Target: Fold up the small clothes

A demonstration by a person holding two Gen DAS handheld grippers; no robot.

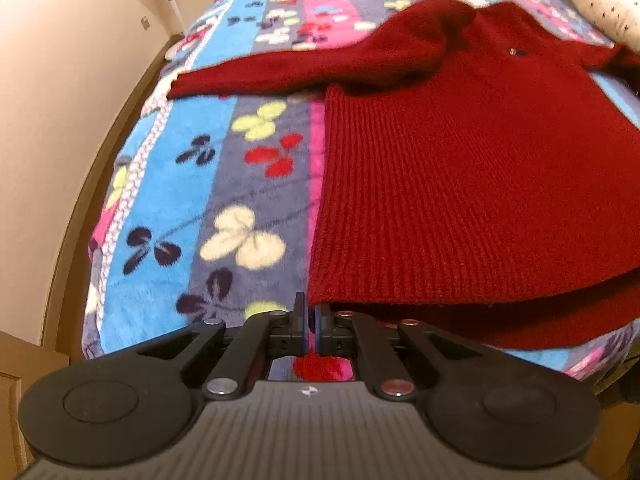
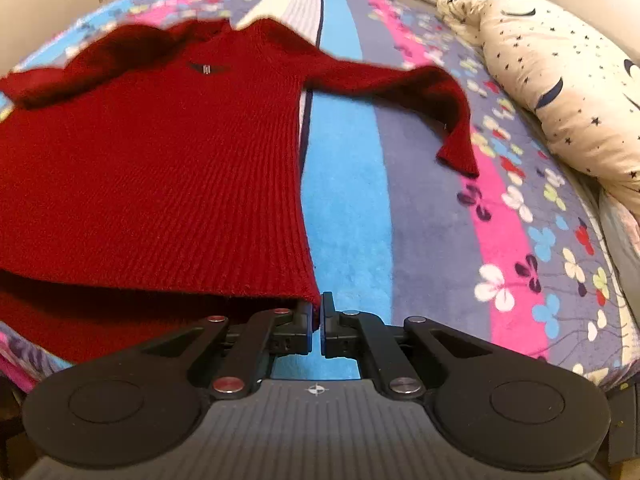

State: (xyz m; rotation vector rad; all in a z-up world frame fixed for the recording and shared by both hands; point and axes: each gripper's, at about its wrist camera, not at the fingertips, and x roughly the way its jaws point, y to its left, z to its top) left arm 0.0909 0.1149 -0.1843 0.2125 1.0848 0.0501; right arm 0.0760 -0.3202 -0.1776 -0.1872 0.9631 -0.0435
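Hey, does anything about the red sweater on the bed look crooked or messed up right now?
Mostly tidy. The red sweater lies spread out, but its right sleeve bends downward at the elbow and the collar looks rumpled.

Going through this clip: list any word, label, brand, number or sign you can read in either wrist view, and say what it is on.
No readable text in either view.
Small dark tag on the chest of the red sweater: too small and blurred to read.
Round crosshair mark on the left tongs' body: a symbol, no letters.
Same crosshair mark on the right tongs' body: a symbol, no letters.
Blanket and pillow: flower, star and moon patterns only.
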